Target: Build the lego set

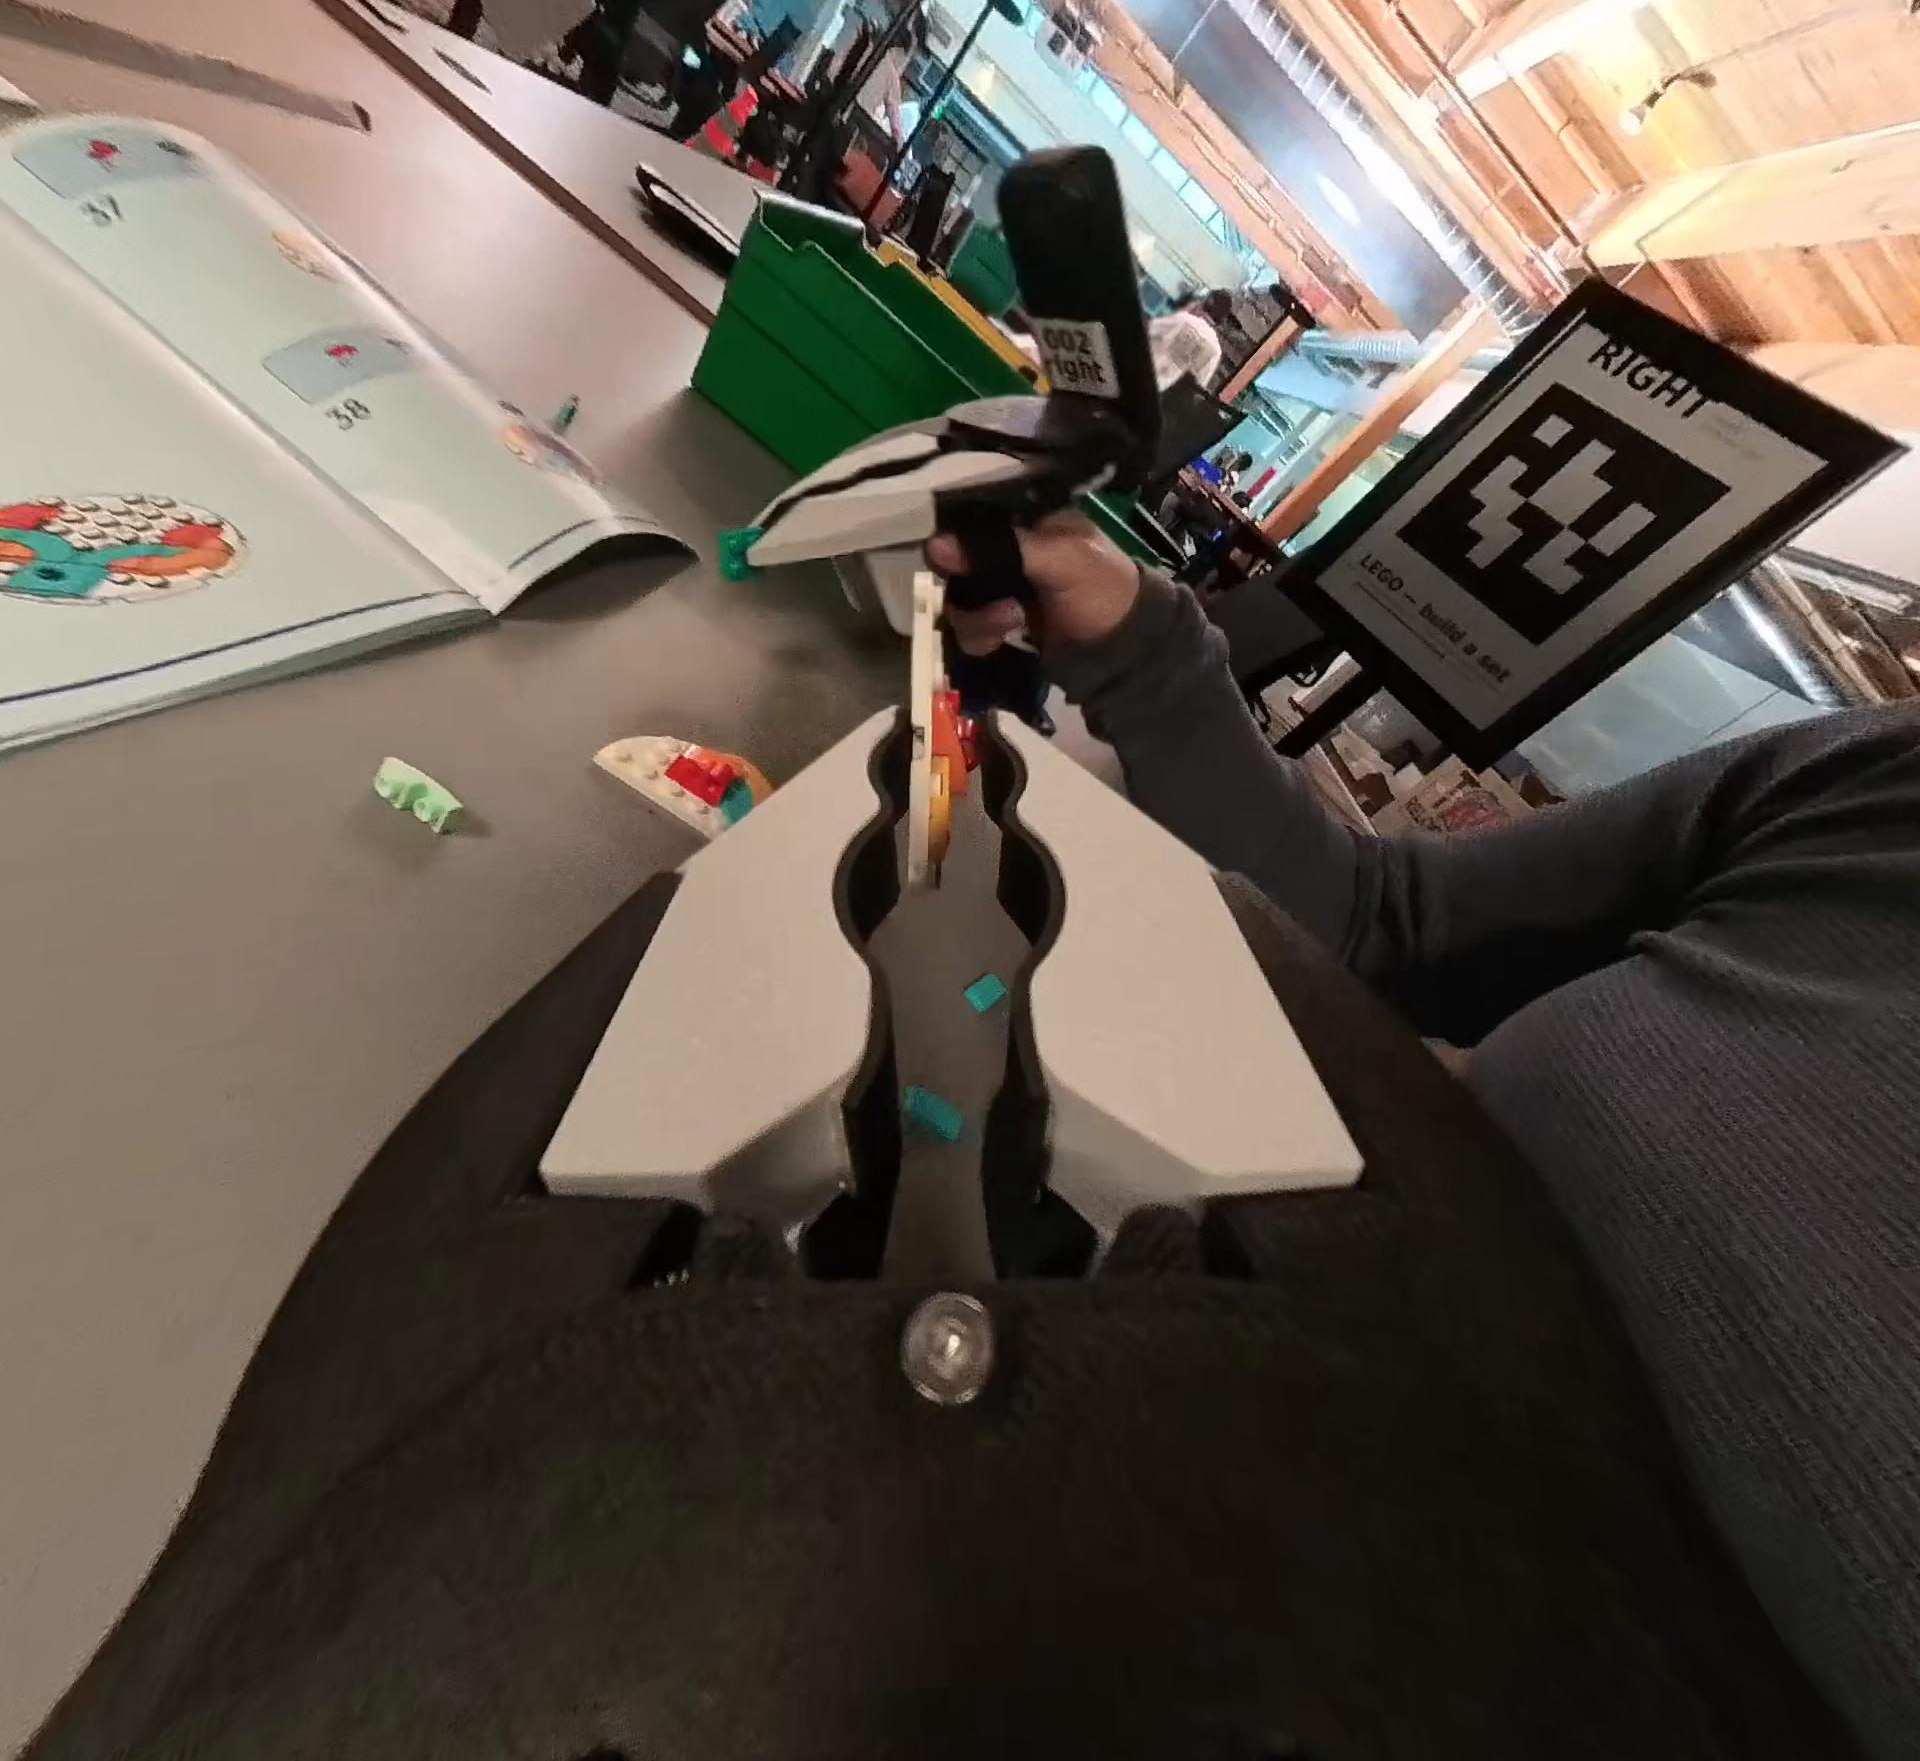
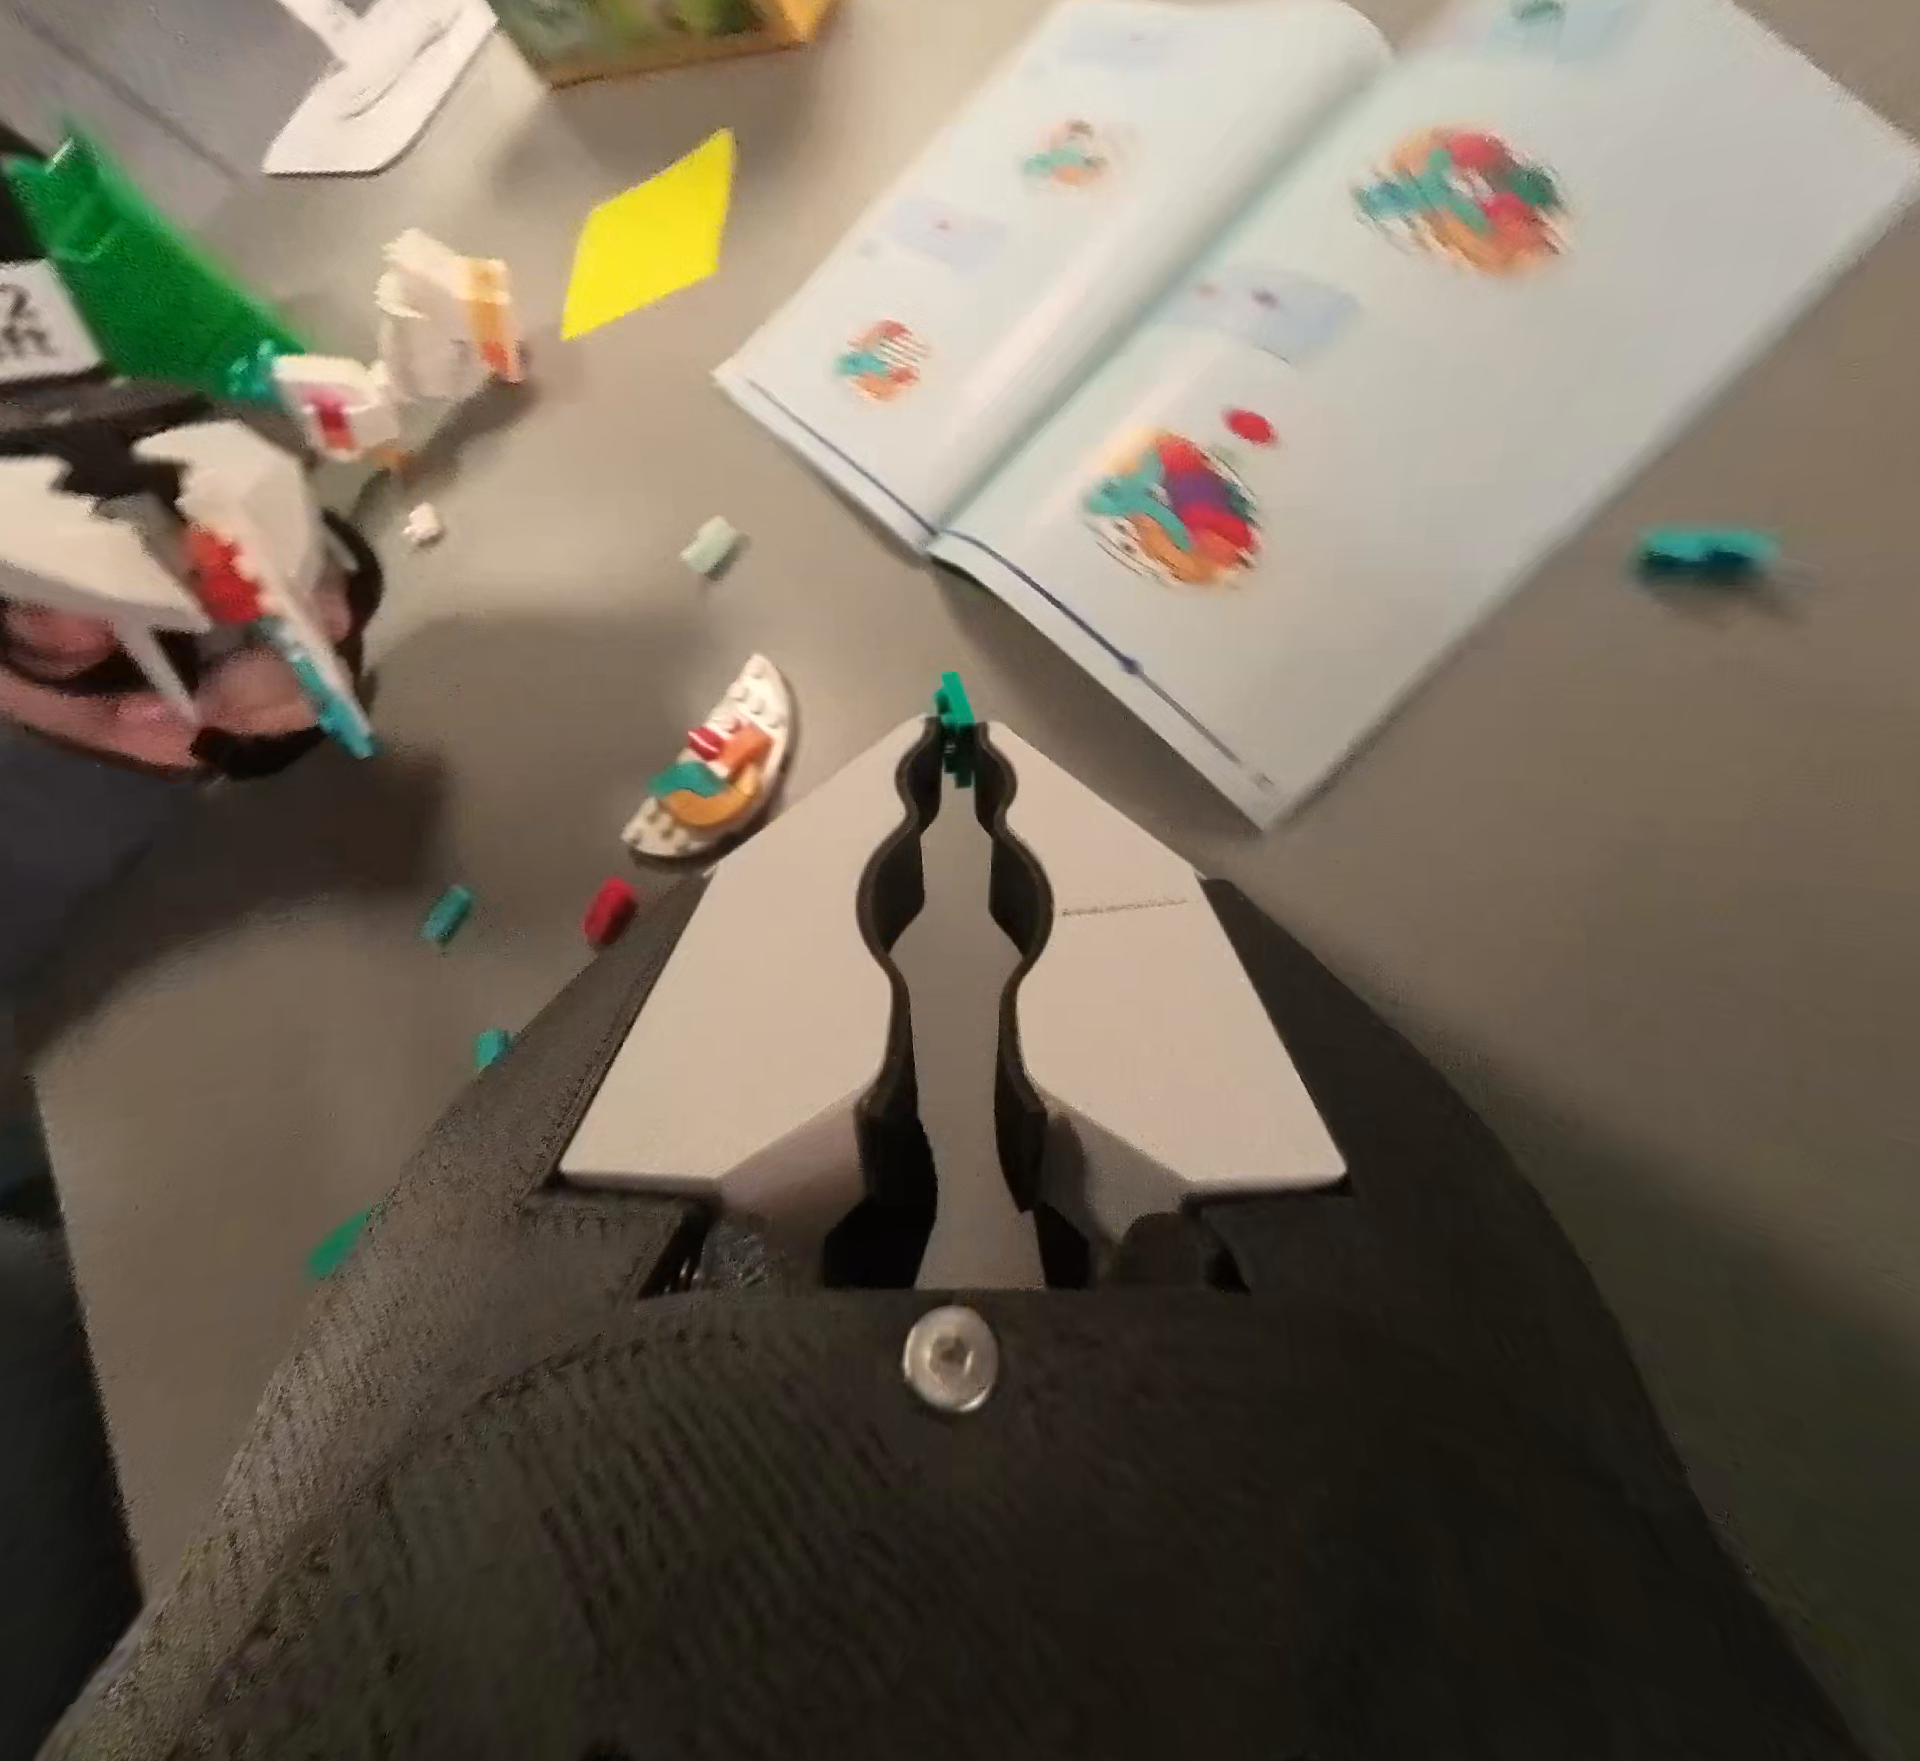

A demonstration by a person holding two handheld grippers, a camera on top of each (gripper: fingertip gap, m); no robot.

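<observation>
Currently, step in hand: mating two held parts in mid-air — by the look of it, the small teal piece is meant for the half-disc plate.
Left gripper [image 1: 940, 755]: closed on a white half-disc plate [image 1: 923, 735] with orange and red bricks on one face; the plate stands on edge between the tips, rising above them and hanging a little below.
Right gripper [image 2: 951, 740]: pinched shut on a small teal piece [image 2: 951, 724], which sits at the very tips and pokes up past them.
Relative position: the right gripper hovers beyond the plate's top edge, near but apart.
Next move: likely turn the plate's studded face toward the teal piece, line up the studs, then press — both grips are thin, so either part could twist.
On the grey table [image 2: 935, 485]: a second half-disc assembly [image 2: 717, 766] just left of the right fingers, loose teal and red bricks, a mint brick [image 1: 418, 794], and the open instruction booklet [image 2: 1351, 381].
</observation>
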